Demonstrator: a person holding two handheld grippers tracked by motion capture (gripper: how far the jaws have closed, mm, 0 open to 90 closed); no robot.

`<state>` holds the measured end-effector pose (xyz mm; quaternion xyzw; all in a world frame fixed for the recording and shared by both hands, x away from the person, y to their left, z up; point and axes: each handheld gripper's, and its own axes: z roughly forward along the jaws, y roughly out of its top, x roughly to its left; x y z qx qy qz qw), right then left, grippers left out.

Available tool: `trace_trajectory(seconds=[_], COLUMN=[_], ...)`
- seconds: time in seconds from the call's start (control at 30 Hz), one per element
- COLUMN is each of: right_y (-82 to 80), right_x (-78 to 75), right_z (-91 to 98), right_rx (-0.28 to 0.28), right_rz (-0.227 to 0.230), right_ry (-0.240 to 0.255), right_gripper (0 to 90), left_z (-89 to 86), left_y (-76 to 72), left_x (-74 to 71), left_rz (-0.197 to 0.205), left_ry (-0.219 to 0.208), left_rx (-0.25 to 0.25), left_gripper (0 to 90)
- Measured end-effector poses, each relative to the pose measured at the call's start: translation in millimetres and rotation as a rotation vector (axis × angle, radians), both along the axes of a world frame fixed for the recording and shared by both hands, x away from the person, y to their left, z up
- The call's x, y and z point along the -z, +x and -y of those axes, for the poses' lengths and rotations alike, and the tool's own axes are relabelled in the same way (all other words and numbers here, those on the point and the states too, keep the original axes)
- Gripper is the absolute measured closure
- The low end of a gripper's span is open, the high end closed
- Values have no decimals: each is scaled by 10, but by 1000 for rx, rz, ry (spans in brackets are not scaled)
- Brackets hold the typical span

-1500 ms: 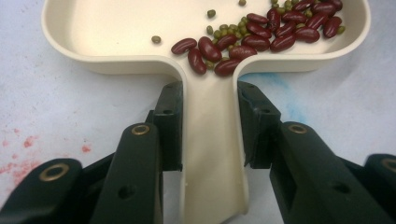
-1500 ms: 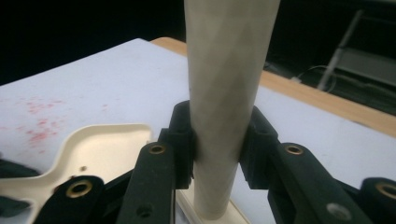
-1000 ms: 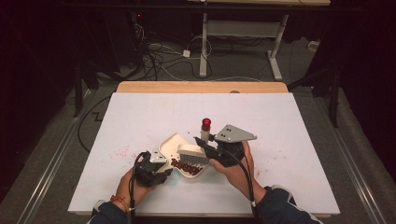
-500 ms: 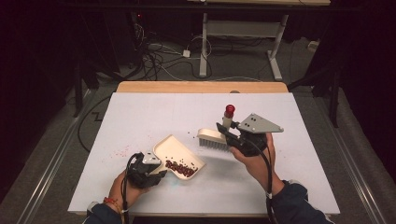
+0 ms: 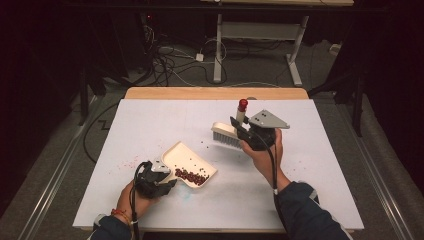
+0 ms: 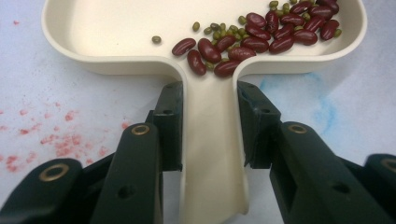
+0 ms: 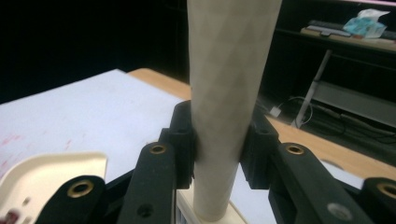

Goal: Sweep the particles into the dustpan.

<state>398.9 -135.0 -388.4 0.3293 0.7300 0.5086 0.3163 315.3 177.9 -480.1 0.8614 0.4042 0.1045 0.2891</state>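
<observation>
Currently left gripper (image 6: 208, 154) jaws clamp the dustpan (image 5: 192, 162) handle, beans (image 6: 261, 35) inside; right gripper (image 7: 217, 144) jaws clamp the brush (image 5: 227, 132) handle above the bench (image 5: 165, 120).

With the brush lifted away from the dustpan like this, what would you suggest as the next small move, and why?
Probably bring the brush down behind the few stray beans beside its bristles and sweep them toward the dustpan. The right gripper grips the brush handle, the left gripper clamps the pan's handle, and most beans already lie in the pan.
</observation>
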Motion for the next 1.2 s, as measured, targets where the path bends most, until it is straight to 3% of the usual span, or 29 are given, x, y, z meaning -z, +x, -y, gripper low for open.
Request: trace_trajectory(seconds=[0.13, 0.2, 0.33, 0.5, 0.67, 0.73, 1.0, 1.2], right_y=[114, 213, 271, 107, -56, -144, -348, -363], right_x=[37, 114, 202, 194, 153, 152, 31, -120], right_z=[-138, -296, -416, -550, -607, -644, -614, -430], right_rx=[11, 22, 22, -74, -147, -164, -290, -231], right_rz=[12, 15, 2, -36, -91, -88, -123, -70], right_ry=[0, -29, -53, -82, -60, -65, 22, 23], right_gripper=[701, 701, 701, 699, 700, 700, 701, 701], left_z=[-7, -2, 12, 13, 2, -9, -12, -16], left_y=[51, 69, 111, 145, 175, 186, 198, 195], left_x=[10, 13, 18, 28, 28, 26, 43, 36], left_rz=[-5, -2, -3, -10, -10, -12, -10, -6], left_ry=[-6, -3, -4, -8, -10, -7, -8, -5], left_rx=[-13, -18, -28, -36, -46, -47, -43, -38], left_gripper=[635, 635, 635, 635, 634, 634, 634, 634])
